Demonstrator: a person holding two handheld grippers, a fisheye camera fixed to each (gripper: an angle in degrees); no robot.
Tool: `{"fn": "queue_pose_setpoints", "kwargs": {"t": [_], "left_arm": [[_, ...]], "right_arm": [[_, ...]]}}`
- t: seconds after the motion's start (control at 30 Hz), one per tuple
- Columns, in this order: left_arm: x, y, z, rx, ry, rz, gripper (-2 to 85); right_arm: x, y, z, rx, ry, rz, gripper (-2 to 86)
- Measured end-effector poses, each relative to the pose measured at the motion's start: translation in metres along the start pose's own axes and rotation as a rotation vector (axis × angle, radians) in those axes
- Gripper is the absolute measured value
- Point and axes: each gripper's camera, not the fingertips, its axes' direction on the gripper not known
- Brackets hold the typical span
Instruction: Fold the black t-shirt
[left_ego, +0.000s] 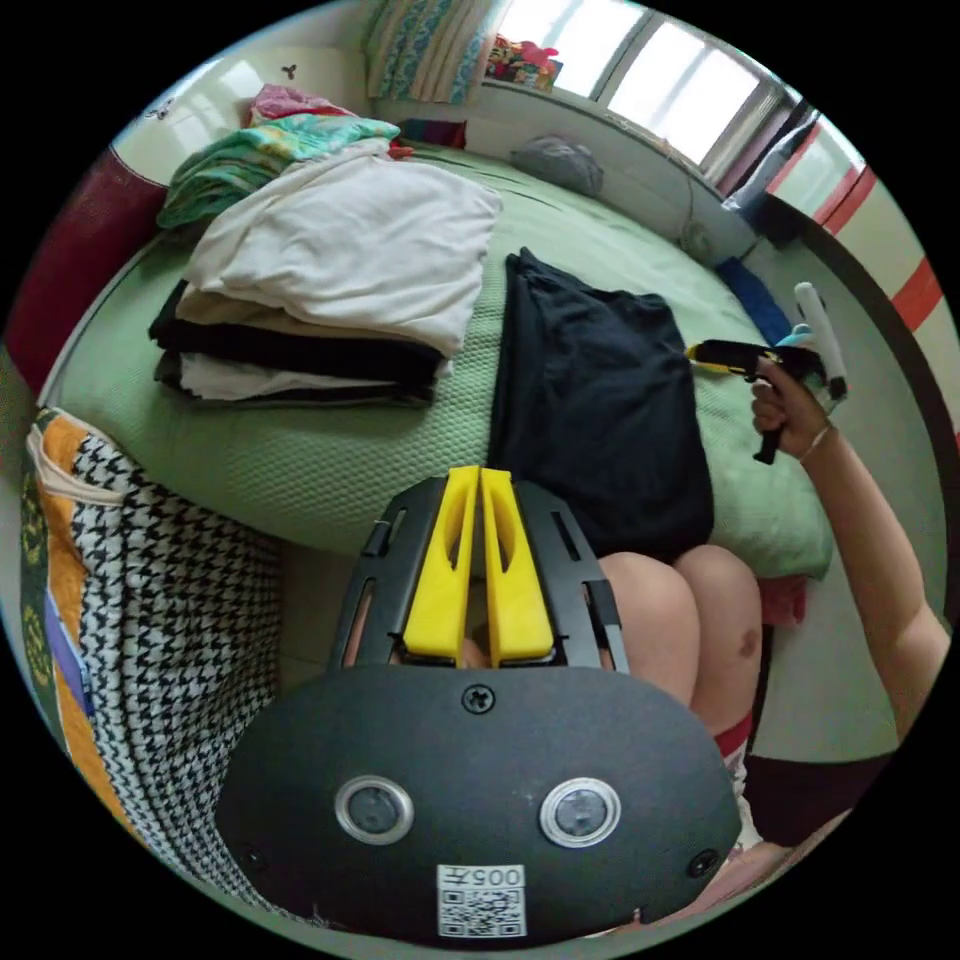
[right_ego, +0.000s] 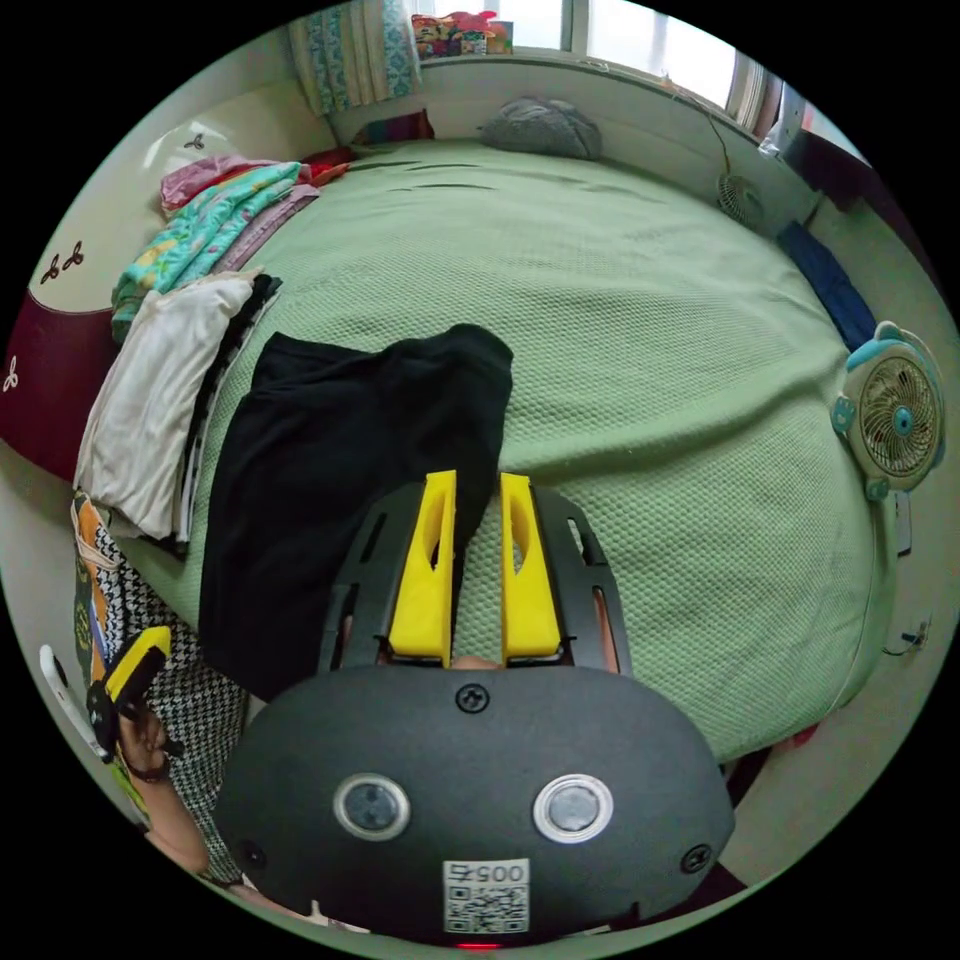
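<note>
Ahead of the yellow-jawed left gripper (left_ego: 480, 480) lies a black t-shirt (left_ego: 600, 410) on green bedding (left_ego: 330, 460), beside a black-and-white houndstooth bag (left_ego: 170, 620).

Your black t-shirt (left_ego: 600, 400) (right_ego: 330, 480) lies folded into a long narrow panel (slightly rumpled) on the green bedspread (right_ego: 640, 330), one end overhanging the bed's near edge.

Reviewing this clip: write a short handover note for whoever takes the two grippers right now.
Left gripper: shut, holding nothing, hanging off the bed's near edge.
Right gripper: open, empty, over the black t-shirt's edge.
The t-shirt lies on the green bed, already folded into a narrow strip, its end draped over the near edge, beside a stack of folded clothes.
Left: likely fold it across once or twice, then stack it.
</note>
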Motion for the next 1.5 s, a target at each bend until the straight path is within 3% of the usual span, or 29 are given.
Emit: {"fn": "queue_pose_setpoints", "kwargs": {"t": [0.13, 0.33, 0.43, 0.63, 0.8, 0.97, 1.17, 1.33, 1.5], "left_arm": [[0.019, -0.008, 0.014, 0.011, 0.047, 0.102, 0.6], [0.024, -0.025, 0.064, -0.106, -0.113, 0.118, 0.0], [0.020, -0.028, 0.075, -0.093, -0.092, 0.121, -0.2], [0.025, -0.042, 0.092, -0.102, -0.105, 0.136, -0.4], [0.024, -0.041, 0.092, -0.083, -0.104, 0.115, 0.3], [0.016, -0.036, 0.082, -0.029, -0.066, 0.068, 5.2], [0.020, -0.041, 0.102, -0.091, -0.085, 0.080, 7.9], [0.032, -0.048, 0.119, -0.122, -0.109, 0.065, 7.3], [0.047, -0.052, 0.123, -0.135, -0.139, 0.069, 6.8]], "right_arm": [[-0.006, -0.017, 0.005, 0.046, 0.002, 0.006, 5.2], [-0.009, -0.047, 0.060, -0.082, 0.038, -0.003, 1.4], [-0.018, -0.057, 0.077, -0.083, 0.113, -0.037, 0.4], [-0.008, -0.072, 0.087, -0.090, 0.054, -0.042, 0.8], [0.010, -0.043, 0.052, 0.012, 0.011, -0.099, 5.6], [0.025, -0.002, 0.037, -0.003, -0.079, -0.089, 10.1], [0.020, 0.043, 0.041, -0.048, -0.115, -0.044, 11.8], [0.002, 0.050, 0.061, -0.079, -0.030, -0.030, 8.9], [0.007, 0.053, 0.058, -0.047, -0.024, -0.052, -0.4]]}}
